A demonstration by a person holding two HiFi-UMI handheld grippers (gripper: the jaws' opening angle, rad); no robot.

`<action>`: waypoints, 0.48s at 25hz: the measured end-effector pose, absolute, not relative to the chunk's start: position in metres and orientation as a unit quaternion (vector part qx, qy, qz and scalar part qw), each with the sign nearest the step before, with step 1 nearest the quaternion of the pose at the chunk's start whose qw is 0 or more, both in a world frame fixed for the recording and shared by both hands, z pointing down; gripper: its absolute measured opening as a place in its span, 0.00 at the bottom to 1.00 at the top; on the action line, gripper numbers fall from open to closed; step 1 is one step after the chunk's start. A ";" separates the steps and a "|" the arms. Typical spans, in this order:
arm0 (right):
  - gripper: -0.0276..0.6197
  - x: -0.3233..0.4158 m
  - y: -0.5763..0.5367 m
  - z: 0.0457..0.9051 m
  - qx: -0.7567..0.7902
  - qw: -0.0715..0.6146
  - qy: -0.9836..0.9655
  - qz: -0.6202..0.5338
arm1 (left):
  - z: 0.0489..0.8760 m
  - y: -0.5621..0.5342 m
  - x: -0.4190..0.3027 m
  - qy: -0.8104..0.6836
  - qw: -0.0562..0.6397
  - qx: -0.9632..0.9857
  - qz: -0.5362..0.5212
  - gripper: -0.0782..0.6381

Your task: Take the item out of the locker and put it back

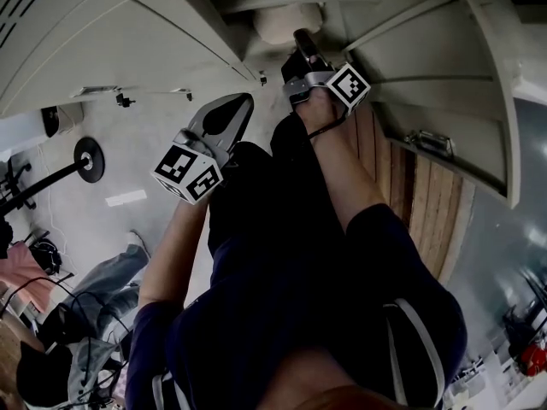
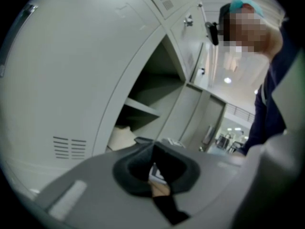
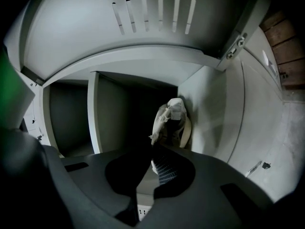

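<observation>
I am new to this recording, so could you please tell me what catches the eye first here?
A pale bag slumps against the wall inside the open locker. The right gripper points straight at it, empty fingers together, while the left gripper hangs lower, outside.

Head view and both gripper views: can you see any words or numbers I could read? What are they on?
No words or numbers can be read in any view.
Left marker cube: black-and-white squares only, no letters.
Right marker cube: the same kind of pattern, no letters.
Pale item inside the locker: it has a light patch, too blurred to read.
</observation>
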State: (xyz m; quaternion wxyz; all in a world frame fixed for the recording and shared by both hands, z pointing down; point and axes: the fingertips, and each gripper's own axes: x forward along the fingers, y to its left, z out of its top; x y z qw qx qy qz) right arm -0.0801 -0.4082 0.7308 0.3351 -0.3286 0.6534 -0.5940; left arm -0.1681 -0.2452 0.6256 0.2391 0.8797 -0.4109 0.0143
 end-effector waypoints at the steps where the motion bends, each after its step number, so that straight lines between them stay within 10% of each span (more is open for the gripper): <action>1: 0.07 -0.081 -0.409 0.730 -0.329 0.337 0.649 -0.597 | 0.625 -0.245 -0.169 -0.410 0.241 0.880 0.016 0.11; 12: 0.07 -0.082 -0.417 0.744 -0.370 0.276 0.617 -0.637 | 0.596 -0.244 -0.164 -0.397 0.256 0.881 0.032 0.11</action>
